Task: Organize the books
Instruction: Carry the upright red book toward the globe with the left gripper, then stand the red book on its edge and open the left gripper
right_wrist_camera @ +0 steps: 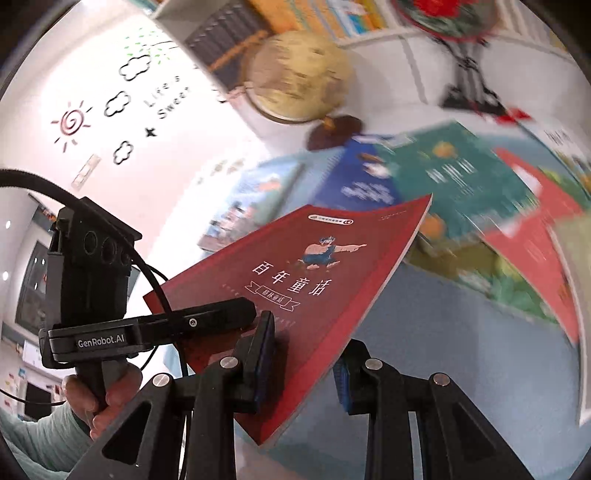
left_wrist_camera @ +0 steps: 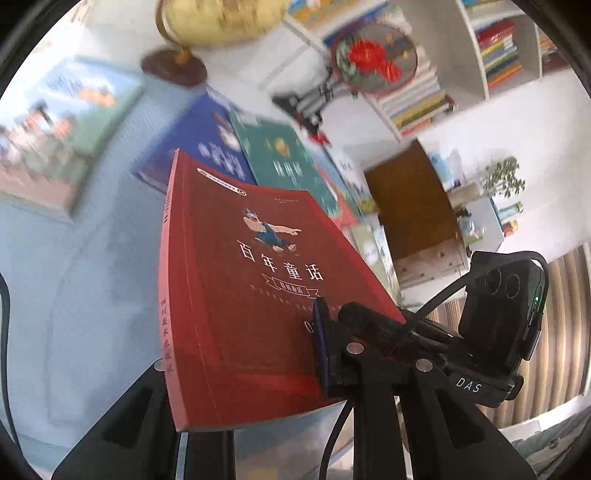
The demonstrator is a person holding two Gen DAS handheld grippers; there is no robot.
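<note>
Fingers of the left gripper (left_wrist_camera: pixel 243 369) sit close together on the red book (left_wrist_camera: pixel 243 295), one pad on the front cover near its lower edge, the other hidden under the book by the spine; the grip is narrow and holds the book clear of the blue table (left_wrist_camera: pixel 74 277). In the left wrist view the book fills the middle, spine toward nine o'clock, cover tilted up toward the camera. At four o'clock the right gripper (left_wrist_camera: pixel 369 321) reaches in from the side, its tip lying on the cover's lower right corner. Beyond the book, toward twelve o'clock, a blue book (left_wrist_camera: pixel 207 147) and a green book (left_wrist_camera: pixel 280 162) lie flat on the table, blurred; a globe (left_wrist_camera: pixel 218 18) stands at eleven o'clock, a bookshelf (left_wrist_camera: pixel 461 66) at one o'clock, and a picture book (left_wrist_camera: pixel 62 136) at ten o'clock. In the right wrist view the right gripper (right_wrist_camera: pixel 303 362) is nearly closed on the red book (right_wrist_camera: pixel 295 273): its left pad (right_wrist_camera: pixel 264 350) presses the cover and the right pad sits behind the lower edge. The left gripper (right_wrist_camera: pixel 221 314) comes in at nine o'clock with its tip on the cover, and a hand (right_wrist_camera: pixel 99 398) grasps its handle at eight o'clock. The book hangs in the air, its far corner pointing to one o'clock. Behind it the green book (right_wrist_camera: pixel 461 173) and blue book (right_wrist_camera: pixel 362 184) lie smeared with blur, the globe (right_wrist_camera: pixel 295 74) at twelve o'clock.
</note>
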